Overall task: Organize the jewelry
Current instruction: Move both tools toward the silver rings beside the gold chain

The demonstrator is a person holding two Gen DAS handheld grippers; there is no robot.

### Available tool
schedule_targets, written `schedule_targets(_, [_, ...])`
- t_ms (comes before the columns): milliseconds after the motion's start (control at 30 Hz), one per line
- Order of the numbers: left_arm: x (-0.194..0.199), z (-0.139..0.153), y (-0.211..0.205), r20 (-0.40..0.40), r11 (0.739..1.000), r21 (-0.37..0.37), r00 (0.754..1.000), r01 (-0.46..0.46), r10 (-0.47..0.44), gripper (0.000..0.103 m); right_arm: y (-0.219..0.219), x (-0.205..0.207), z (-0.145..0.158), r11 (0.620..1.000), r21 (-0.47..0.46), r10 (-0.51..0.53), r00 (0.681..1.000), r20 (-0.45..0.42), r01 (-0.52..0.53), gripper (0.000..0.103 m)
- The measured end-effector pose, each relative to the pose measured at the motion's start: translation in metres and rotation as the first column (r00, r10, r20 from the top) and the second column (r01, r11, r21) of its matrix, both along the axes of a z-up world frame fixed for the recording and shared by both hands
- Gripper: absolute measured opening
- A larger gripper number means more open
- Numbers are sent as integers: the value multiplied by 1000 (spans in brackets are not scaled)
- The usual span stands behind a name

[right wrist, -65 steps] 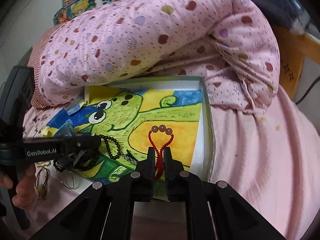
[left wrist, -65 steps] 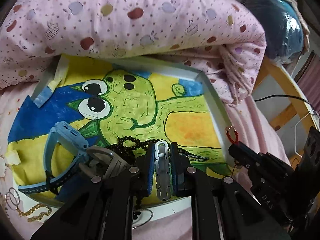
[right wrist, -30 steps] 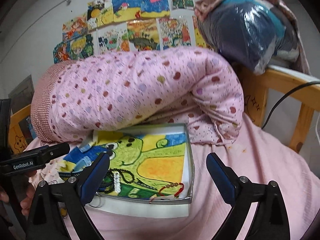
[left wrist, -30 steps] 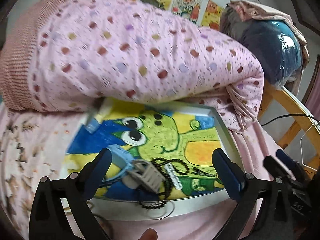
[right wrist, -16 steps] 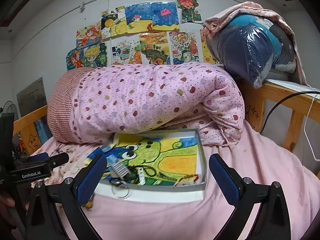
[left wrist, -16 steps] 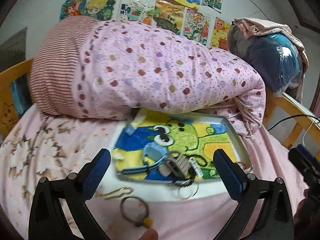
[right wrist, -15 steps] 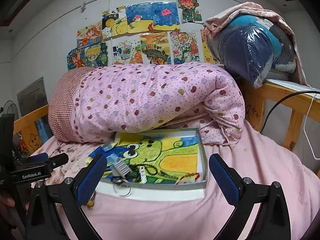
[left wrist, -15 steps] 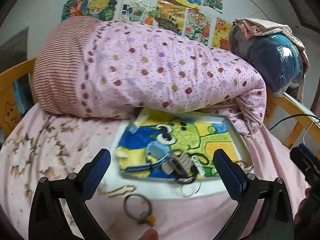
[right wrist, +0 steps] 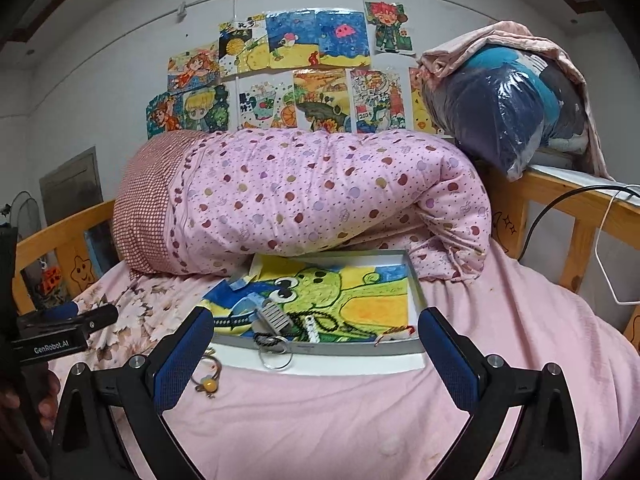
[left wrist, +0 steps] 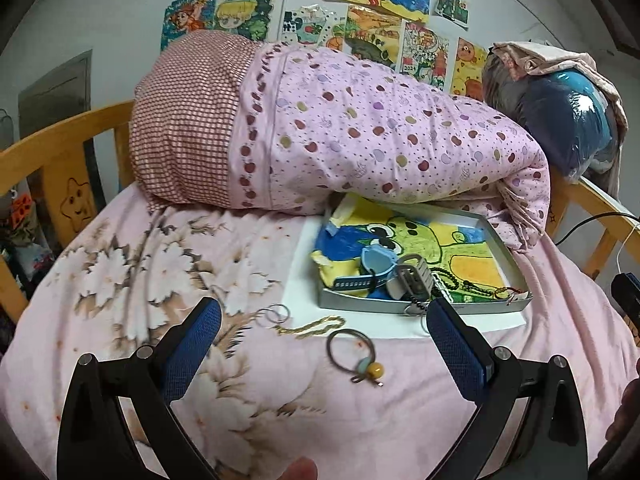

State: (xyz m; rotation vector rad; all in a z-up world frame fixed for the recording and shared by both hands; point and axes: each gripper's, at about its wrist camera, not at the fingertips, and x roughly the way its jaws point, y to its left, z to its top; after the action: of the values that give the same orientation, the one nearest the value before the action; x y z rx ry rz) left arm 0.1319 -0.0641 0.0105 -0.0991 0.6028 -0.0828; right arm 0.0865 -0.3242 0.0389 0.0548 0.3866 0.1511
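Observation:
A shallow grey tray (left wrist: 505, 251) lined with a frog drawing lies on the pink bed. In it are a blue watch (left wrist: 370, 264), a grey clip (left wrist: 414, 280), black beads (left wrist: 460, 280) and a red bead bracelet (right wrist: 394, 333). On the sheet in front lie a hair tie with a yellow bead (left wrist: 354, 354), a gold chain (left wrist: 310, 326) and silver rings (left wrist: 274, 314). My left gripper (left wrist: 324, 350) is open and empty above the loose pieces. My right gripper (right wrist: 314, 344) is open and empty, short of the tray (right wrist: 416, 292).
A rolled pink dotted quilt (left wrist: 340, 136) lies behind the tray. Wooden bed rails (left wrist: 52, 152) run on both sides. A plastic-wrapped bundle (right wrist: 508, 116) sits on the right rail. A silver ring (right wrist: 276, 358) hangs over the tray's front edge.
Both grippers let go of their pieces in the tray, opened wide and pulled back. The loose jewelry on the sheet has come into the left view.

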Motion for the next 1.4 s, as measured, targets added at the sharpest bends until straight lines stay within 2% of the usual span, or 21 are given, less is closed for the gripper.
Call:
schedule_targets(167, [-13, 5, 13, 10, 1000, 4, 1000, -9, 9, 100, 19, -2, -6, 999, -4, 32, 999, -31, -32, 103])
schedule_targets(533, [-29, 0, 44, -30, 998, 42, 999, -37, 39, 100, 50, 2, -20, 997, -15, 74, 993, -93, -76, 103])
schedule_targets(733, [-32, -9, 55, -26, 997, 45, 998, -62, 63, 100, 69, 19, -35, 995, -96, 13, 979, -203, -33, 103])
schedule_targets(867, [-32, -20, 63, -29, 993, 77, 996, -84, 87, 100, 72, 27, -43, 996, -91, 0, 968, -250, -24, 103])
schedule_targets(1033, [-22, -31, 76, -70, 992, 58, 991, -112, 116, 100, 70, 33, -49, 996, -89, -14, 965, -261, -10, 103])
schedule_targets(1400, [-20, -36, 83, -81, 988, 73, 987, -133, 139, 100, 68, 40, -53, 996, -86, -31, 960, -278, 8, 103])
